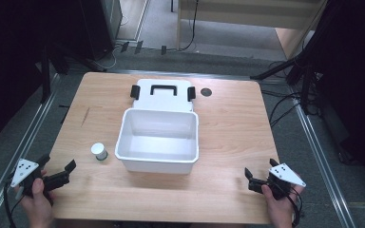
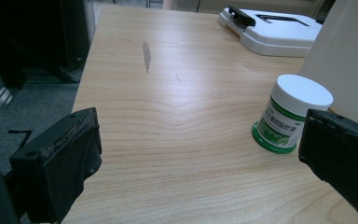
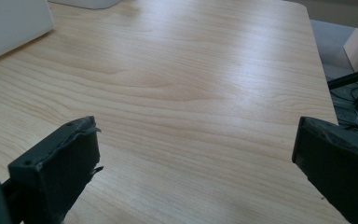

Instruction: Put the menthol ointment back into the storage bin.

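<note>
A wooden counter (image 1: pixel 228 142) carries an open white box (image 1: pixel 158 138) at its middle, with the box's lid (image 1: pixel 163 94) lying flat just behind it, touching its far rim. A small white-capped jar (image 1: pixel 99 151) with a green label stands upright just beside the box's left wall, near the counter's front. The left claw (image 1: pixel 56 170) hovers at the front left corner, jaws wide apart with nothing between them, the jar a little ahead of it, and the right claw (image 1: pixel 258 179) sits at the front right corner, likewise spread and empty.

Jar (image 2: pixel 291 114) label print too small; box (image 2: pixel 345 56) cut by frame edge.
</note>
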Motion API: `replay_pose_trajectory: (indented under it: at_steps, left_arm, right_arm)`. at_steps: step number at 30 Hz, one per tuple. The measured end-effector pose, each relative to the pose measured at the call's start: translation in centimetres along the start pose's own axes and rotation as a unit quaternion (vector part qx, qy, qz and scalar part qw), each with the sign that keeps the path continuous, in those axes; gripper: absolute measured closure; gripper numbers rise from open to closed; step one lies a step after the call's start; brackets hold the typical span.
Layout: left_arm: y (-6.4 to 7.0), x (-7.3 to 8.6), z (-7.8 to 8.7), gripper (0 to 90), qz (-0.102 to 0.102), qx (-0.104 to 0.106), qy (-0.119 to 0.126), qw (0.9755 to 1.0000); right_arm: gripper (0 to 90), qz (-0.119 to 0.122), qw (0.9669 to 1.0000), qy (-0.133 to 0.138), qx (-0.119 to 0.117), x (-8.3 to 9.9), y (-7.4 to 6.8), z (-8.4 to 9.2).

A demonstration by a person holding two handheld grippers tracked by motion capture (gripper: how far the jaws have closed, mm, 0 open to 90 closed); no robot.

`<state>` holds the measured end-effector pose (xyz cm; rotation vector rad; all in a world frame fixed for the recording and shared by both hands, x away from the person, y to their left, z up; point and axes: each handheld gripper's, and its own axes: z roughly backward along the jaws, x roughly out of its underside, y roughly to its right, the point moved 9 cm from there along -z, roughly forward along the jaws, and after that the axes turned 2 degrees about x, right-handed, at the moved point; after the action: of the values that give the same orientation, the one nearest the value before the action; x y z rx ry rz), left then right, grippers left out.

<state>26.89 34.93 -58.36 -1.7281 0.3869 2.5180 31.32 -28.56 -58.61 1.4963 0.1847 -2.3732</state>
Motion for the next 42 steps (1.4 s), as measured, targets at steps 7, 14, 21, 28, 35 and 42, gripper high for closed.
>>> replay_pose_trajectory:
  at_steps: [7,14,21,28,35,42]
  left_arm:
    - [0.1,0.1,-0.2,0.0,0.024,0.042,-0.031,0.9983]
    - [0.8,0.6,-1.4,0.0,0.049,0.086,-0.12,0.9878]
    - [3.2,0.3,-1.8,0.0,-0.007,0.103,-0.197,0.975]
    - [4.4,-0.4,-1.8,0.0,-0.051,0.101,-0.281,0.953]
    - [4.8,-0.8,-1.8,0.0,-0.071,0.089,-0.341,0.9331]
    - [5.4,-1.3,-2.2,0.0,-0.11,0.08,-0.406,0.9034]
  right_arm:
    - [0.9,0.002,1.0,0.0,0.0,0.0,-0.1,0.0]
    - [0.9,0.02,0.9997,-0.005,-0.01,0.1,-0.5,-0.1]
    - [0.9,0.034,0.9991,-0.014,-0.023,0.2,-1.0,-0.2]
    - [0.9,0.033,0.9989,-0.013,-0.03,0.2,-1.0,-0.2]
    - [0.9,0.034,0.9988,-0.011,-0.034,0.2,-1.1,-0.1]
    - [0.9,0.03,0.9987,-0.012,-0.039,0.2,-1.1,-0.1]
